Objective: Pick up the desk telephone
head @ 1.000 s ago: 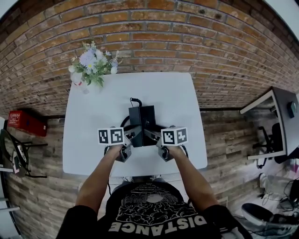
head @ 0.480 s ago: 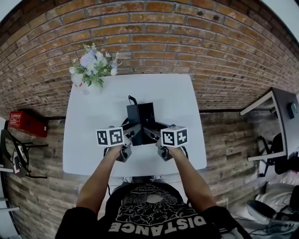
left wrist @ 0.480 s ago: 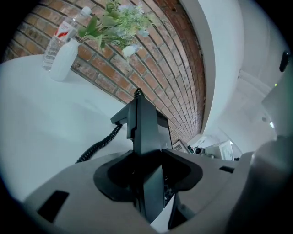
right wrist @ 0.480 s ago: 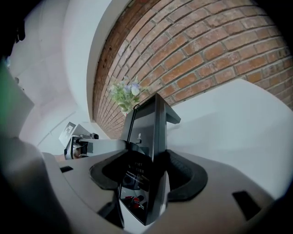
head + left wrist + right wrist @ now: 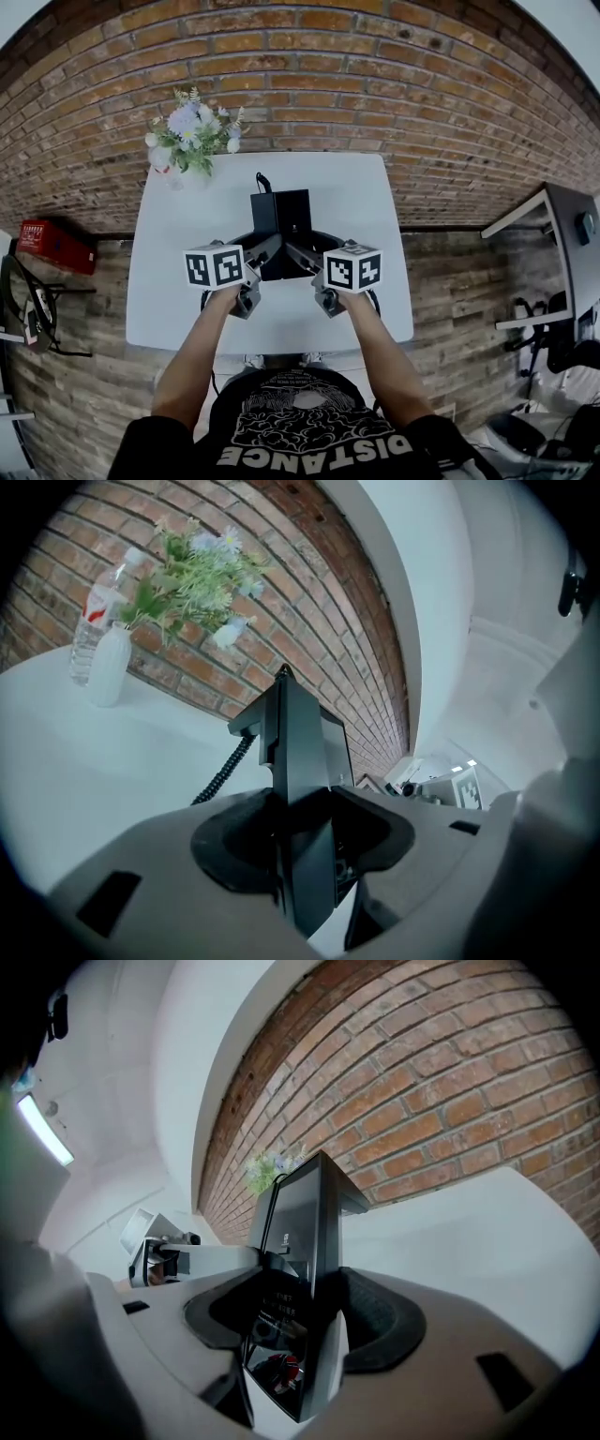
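The black desk telephone (image 5: pixel 281 225) hangs above the white table (image 5: pixel 178 281), held from both sides. My left gripper (image 5: pixel 265 251) is shut on the phone's left edge; in the left gripper view the phone body (image 5: pixel 298 789) stands on edge between the jaws, its coiled cord (image 5: pixel 220 775) trailing down to the table. My right gripper (image 5: pixel 302 253) is shut on the phone's right edge, and the right gripper view shows the phone's screen side (image 5: pixel 302 1241) clamped between the jaws. Each gripper carries a marker cube (image 5: pixel 215 266) (image 5: pixel 352 268).
A white vase of flowers (image 5: pixel 192 131) stands at the table's back left corner, a plastic bottle (image 5: pixel 94 621) beside it. A brick wall (image 5: pixel 375 84) runs behind the table. A red crate (image 5: pixel 52 246) sits on the floor at left, a desk (image 5: pixel 562 244) at right.
Both grippers have risen together with the telephone, lifting it off the table; in the head view the phone and marker cubes sit higher and look larger.
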Tool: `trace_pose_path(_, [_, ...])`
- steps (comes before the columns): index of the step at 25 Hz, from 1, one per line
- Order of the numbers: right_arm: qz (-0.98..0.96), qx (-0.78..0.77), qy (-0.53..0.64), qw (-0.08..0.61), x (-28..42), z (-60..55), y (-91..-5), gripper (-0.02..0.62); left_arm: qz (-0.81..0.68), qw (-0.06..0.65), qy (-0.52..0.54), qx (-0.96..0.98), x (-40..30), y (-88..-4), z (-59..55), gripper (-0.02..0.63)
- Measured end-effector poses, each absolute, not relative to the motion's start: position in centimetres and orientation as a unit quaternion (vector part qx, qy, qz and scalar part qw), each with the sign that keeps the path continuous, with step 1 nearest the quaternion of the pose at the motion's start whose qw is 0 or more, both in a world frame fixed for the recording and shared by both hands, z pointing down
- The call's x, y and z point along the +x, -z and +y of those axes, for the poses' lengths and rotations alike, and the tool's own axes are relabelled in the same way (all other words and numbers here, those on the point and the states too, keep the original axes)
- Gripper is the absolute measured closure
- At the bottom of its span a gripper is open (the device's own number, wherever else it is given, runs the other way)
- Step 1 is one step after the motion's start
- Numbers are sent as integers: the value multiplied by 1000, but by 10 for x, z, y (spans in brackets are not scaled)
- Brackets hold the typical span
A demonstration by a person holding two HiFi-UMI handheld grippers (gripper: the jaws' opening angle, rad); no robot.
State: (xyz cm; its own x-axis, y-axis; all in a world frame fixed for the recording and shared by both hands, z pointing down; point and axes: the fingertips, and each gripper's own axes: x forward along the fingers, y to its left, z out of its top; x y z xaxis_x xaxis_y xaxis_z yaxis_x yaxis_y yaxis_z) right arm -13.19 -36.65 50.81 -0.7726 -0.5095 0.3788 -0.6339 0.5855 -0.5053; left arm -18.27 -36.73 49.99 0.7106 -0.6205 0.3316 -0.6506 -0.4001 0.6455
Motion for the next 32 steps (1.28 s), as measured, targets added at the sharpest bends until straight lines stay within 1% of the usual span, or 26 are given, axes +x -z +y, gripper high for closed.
trace_pose_path(10, [-903,329,-272,56,-137,-378,-446,339,-390,309,-21,867,-187,-432,-380,417])
trace_pose_path(15, [-913,335,-230,44,-139,-384,-411,339,-392,285,6,875,-188,-399,-385,417])
trace_pose_path(32, [-937,330,-112,-20,-139,-385,-295,337,-409,146,46,900,-189,-279,-381,417])
